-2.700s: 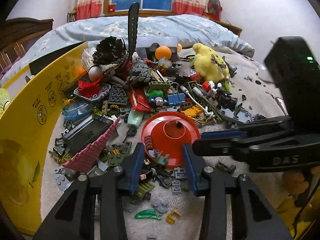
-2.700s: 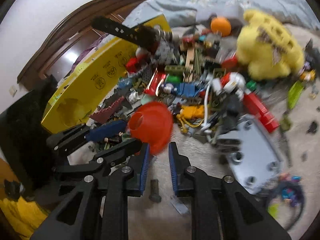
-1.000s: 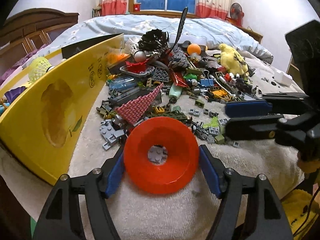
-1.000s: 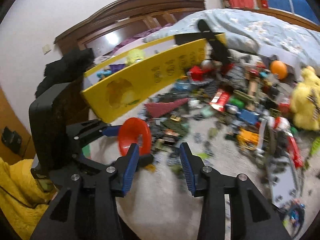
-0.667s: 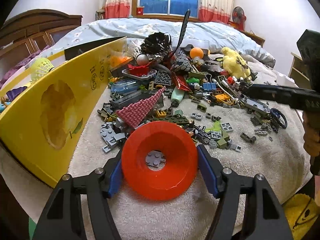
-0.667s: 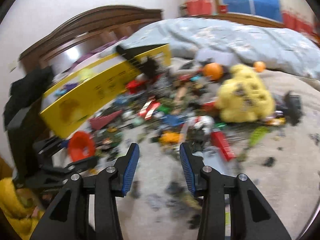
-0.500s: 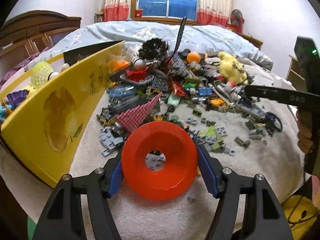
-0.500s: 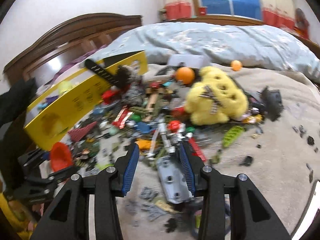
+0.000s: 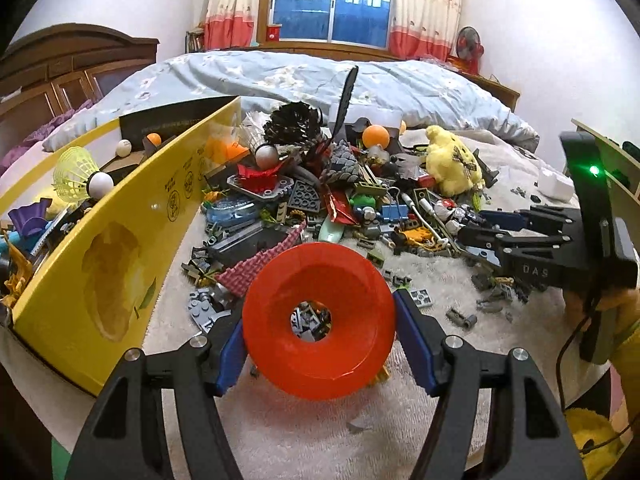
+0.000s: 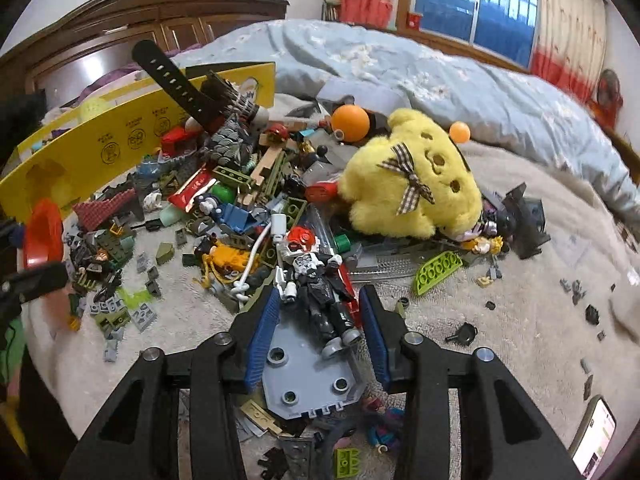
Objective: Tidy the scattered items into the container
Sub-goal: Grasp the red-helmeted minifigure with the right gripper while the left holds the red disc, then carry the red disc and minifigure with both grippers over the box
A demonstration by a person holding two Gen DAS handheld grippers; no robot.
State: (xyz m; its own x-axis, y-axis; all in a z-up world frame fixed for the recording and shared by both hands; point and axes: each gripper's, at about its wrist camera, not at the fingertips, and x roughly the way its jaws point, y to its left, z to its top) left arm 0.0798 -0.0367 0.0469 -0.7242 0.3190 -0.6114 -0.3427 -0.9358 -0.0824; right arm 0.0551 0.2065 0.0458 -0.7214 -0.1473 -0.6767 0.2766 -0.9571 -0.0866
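A: Left gripper (image 9: 319,334)?
B: Jaws wide, clamped on the red funnel (image 9: 318,322), beside the yellow container (image 9: 120,256).
A: Right gripper (image 10: 320,322)?
B: Jaws, just closing, straddle the robot figure (image 10: 316,280) on the grey plate (image 10: 308,380); contact unclear.

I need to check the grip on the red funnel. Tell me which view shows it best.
Left wrist: the funnel fills the centre, face-on, clamped between the left gripper's pads. Right wrist shows only its edge-on rim at far left.

A blue quilt (image 9: 280,76) covers the bed's far side; curtains (image 9: 424,8) flank the window (image 9: 332,0); a wooden wardrobe (image 9: 60,68) stands left.
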